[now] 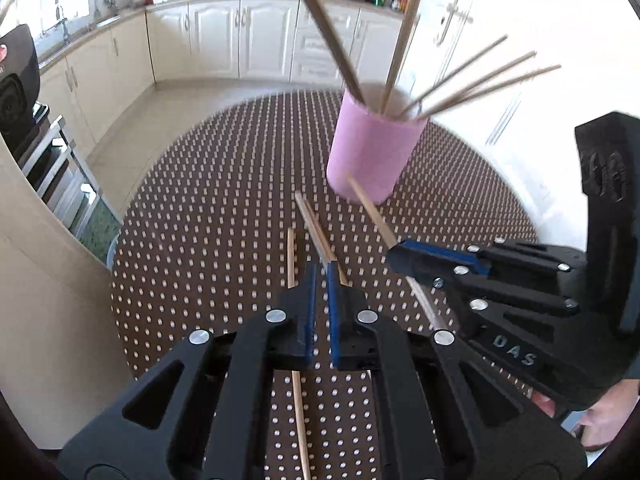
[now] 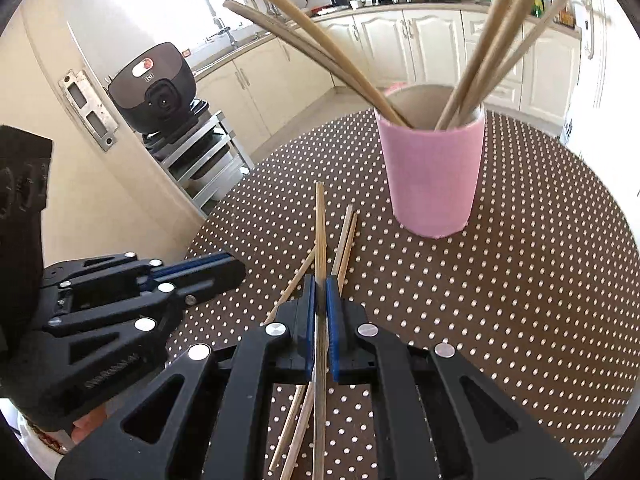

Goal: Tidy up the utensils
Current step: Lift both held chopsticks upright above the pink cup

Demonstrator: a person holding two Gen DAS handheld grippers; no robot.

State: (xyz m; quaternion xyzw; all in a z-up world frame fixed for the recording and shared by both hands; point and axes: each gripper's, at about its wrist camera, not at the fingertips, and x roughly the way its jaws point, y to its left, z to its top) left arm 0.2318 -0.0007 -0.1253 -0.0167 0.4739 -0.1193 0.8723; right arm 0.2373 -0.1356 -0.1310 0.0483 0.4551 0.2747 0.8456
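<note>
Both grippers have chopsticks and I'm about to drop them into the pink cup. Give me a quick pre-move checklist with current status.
1. Right gripper shut on one chopstick: ok.
2. Left gripper shut on a chopstick pair: ok.
3. Pink cup upright on the dotted table: ok.
4. Room in the cup mouth between the chopsticks already inside: cannot tell.
5. Grippers apart from each other: ok, though close.
6. Loose chopstick left on the table: not ok.
</note>
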